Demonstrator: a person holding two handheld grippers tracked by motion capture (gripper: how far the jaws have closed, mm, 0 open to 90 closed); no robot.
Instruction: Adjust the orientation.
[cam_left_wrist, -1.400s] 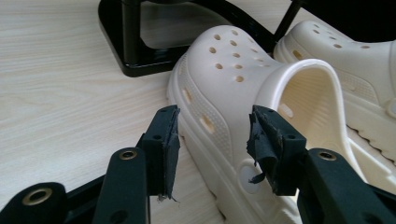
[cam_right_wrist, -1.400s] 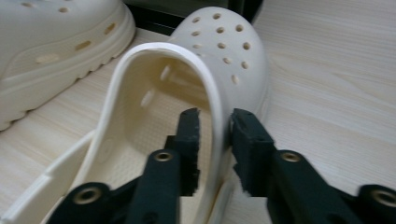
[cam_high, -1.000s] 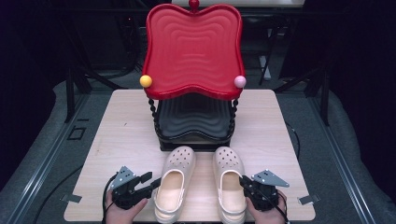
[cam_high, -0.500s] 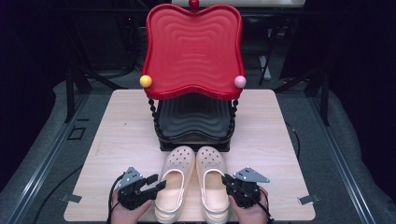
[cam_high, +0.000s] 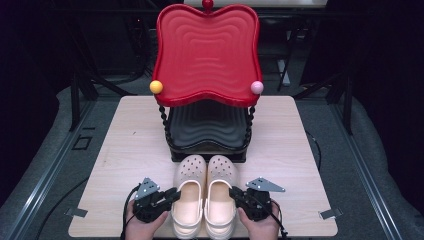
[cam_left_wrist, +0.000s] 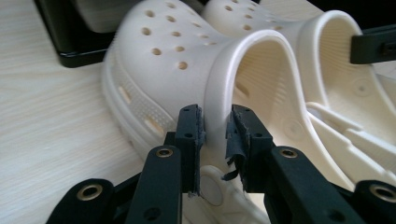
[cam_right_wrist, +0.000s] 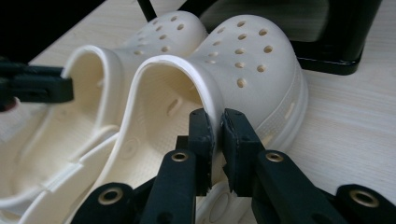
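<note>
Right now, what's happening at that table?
A person works a pair of cream clogs near the table's front edge, before a red-and-black tiered stand. The left tongs have just been closing, with the left clog's rim between the pads. The right tongs are clamped on the right clog's rim. Both clogs sit side by side on the table, toes toward the stand.

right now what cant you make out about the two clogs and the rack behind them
- Left clog: heel cut off by the high view's bottom edge; heel strap hidden behind the left gripper jaws in its own view.
- Right clog: outer side wall hidden behind the right gripper in its own view.
- Black tray: back half hidden under the red tray in the high view.
</note>
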